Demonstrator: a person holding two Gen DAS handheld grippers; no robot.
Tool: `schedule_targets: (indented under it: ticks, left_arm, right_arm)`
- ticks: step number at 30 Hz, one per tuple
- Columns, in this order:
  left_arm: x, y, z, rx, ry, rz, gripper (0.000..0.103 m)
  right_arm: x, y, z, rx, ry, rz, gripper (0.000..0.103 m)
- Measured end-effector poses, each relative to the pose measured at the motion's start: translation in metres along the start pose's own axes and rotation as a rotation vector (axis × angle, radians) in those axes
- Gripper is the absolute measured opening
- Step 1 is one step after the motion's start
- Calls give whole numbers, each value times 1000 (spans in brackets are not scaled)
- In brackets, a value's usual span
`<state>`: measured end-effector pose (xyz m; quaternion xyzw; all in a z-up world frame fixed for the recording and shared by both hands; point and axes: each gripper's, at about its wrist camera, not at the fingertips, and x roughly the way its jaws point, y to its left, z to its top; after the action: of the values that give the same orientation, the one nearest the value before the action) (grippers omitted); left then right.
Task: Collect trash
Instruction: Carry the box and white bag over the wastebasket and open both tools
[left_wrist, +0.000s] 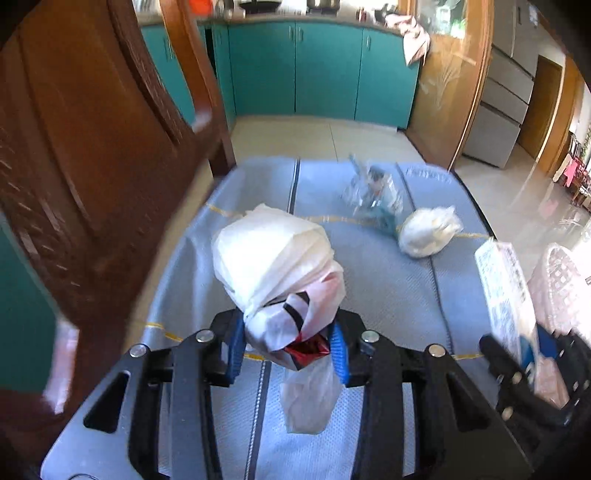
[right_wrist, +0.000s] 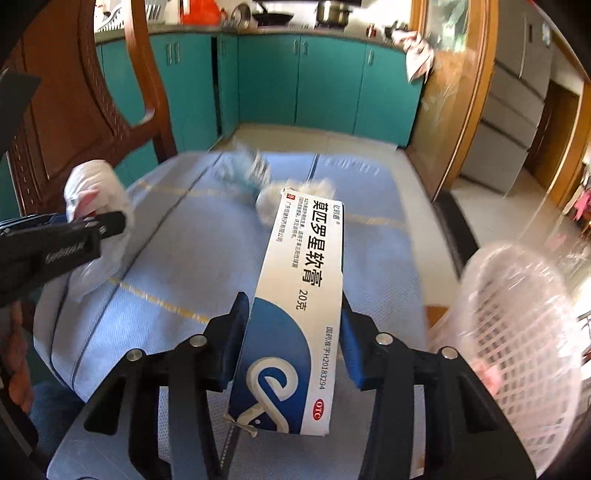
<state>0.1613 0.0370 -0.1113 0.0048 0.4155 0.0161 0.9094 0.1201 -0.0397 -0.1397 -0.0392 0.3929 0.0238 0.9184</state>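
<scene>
My left gripper (left_wrist: 288, 347) is shut on a crumpled white plastic bag (left_wrist: 273, 266) with red and black print, held above the blue cloth (left_wrist: 369, 280). My right gripper (right_wrist: 293, 332) is shut on a white and blue medicine box (right_wrist: 299, 295), also seen at the right edge of the left wrist view (left_wrist: 506, 288). A crumpled white tissue ball (left_wrist: 428, 230) and a clear plastic wrapper (left_wrist: 373, 192) lie on the cloth farther ahead. The bag and left gripper show at the left of the right wrist view (right_wrist: 96, 210).
A pink lattice basket (right_wrist: 517, 332) stands at the right edge of the table. A carved wooden chair (left_wrist: 92, 147) stands at the left. Teal cabinets (left_wrist: 317, 70) line the far wall. A fridge (left_wrist: 506, 99) stands at the right.
</scene>
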Motion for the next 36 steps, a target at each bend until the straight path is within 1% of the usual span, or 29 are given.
schedule_targets:
  ticks: [4, 8, 12, 17, 19, 25, 29, 36]
  left_arm:
    - [-38, -9, 2, 40, -103, 33, 39]
    - [-75, -16, 3, 62, -181, 40, 39]
    - [-101, -15, 2, 63, -230, 43, 39]
    - [-129, -14, -11, 58, -292, 57, 39]
    - [-136, -16, -16, 61, -308, 64, 39]
    - [-148, -19, -20, 62, -331, 54, 39]
    - [-158, -16, -26, 57, -342, 53, 39]
    - [-163, -16, -31, 55, -354, 55, 39]
  right_arm:
    - [-24, -4, 12, -11, -64, -33, 46]
    - [-50, -8, 22, -13, -118, -49, 46]
    - [-68, -13, 24, -2, -151, -56, 46]
    - [-91, -18, 23, 23, -191, -63, 46]
    - [-98, -18, 23, 26, -205, -66, 46]
    - [-114, -15, 22, 26, -234, -71, 46]
    - [-118, -11, 20, 20, -241, -73, 46]
    - [-123, -7, 18, 17, -251, -76, 46]
